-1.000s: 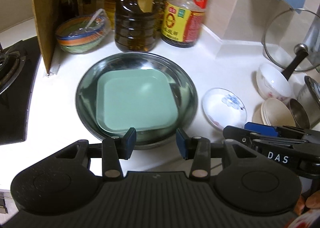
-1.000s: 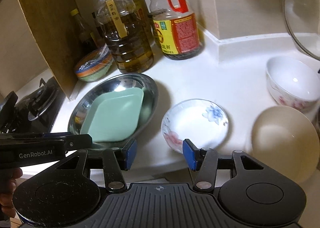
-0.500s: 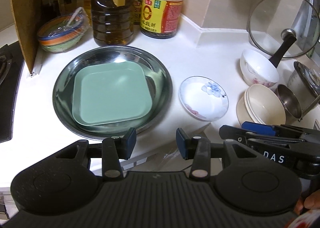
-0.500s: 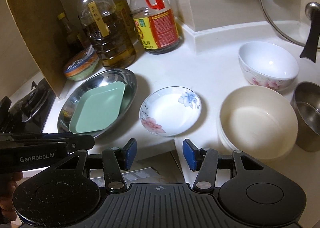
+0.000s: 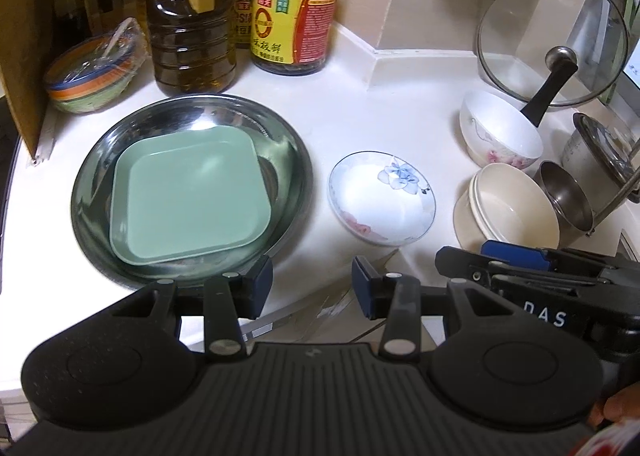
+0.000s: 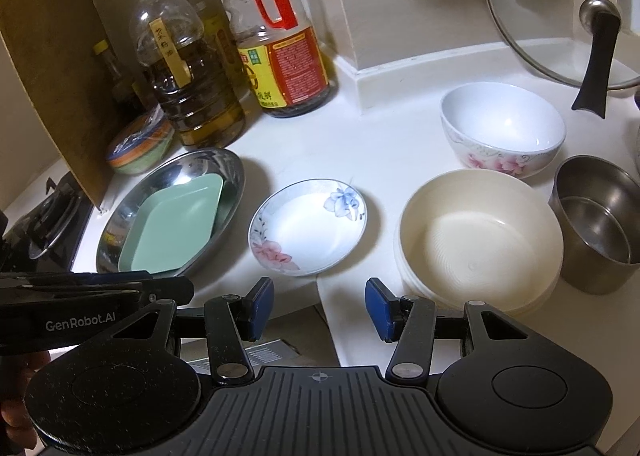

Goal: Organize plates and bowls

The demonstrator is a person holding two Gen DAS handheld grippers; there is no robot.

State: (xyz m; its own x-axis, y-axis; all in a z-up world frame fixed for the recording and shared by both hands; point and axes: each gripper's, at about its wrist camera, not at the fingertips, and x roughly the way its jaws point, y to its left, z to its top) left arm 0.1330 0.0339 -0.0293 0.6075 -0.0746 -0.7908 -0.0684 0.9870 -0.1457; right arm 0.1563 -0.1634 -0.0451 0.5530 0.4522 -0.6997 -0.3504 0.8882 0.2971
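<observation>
A green square plate (image 5: pixel 188 195) (image 6: pixel 172 223) lies inside a round steel plate (image 5: pixel 292 159) (image 6: pixel 232 171) on the white counter. A small floral dish (image 5: pixel 380 195) (image 6: pixel 308 219) sits to its right. Further right stand stacked cream bowls (image 5: pixel 512 207) (image 6: pixel 480 232), a white floral bowl (image 5: pixel 500 135) (image 6: pixel 504 131) and a steel cup (image 5: pixel 568 195) (image 6: pixel 600 223). My left gripper (image 5: pixel 312 288) is open and empty at the counter's front edge, near the steel plate. My right gripper (image 6: pixel 318 308) is open and empty just before the floral dish.
Oil and sauce bottles (image 5: pixel 296 7) (image 6: pixel 280 35) stand at the back, with a wrapped striped bowl (image 5: pixel 92 71) (image 6: pixel 140 143) beside a cardboard panel (image 6: pixel 48 67). A glass lid (image 5: pixel 552 39) (image 6: pixel 560 7) leans at the back right. A stove (image 6: pixel 44 219) lies left.
Both grippers have pulled back and shifted right, away from the steel plate. More of the bowls on the right now shows. Both stay open and empty.
</observation>
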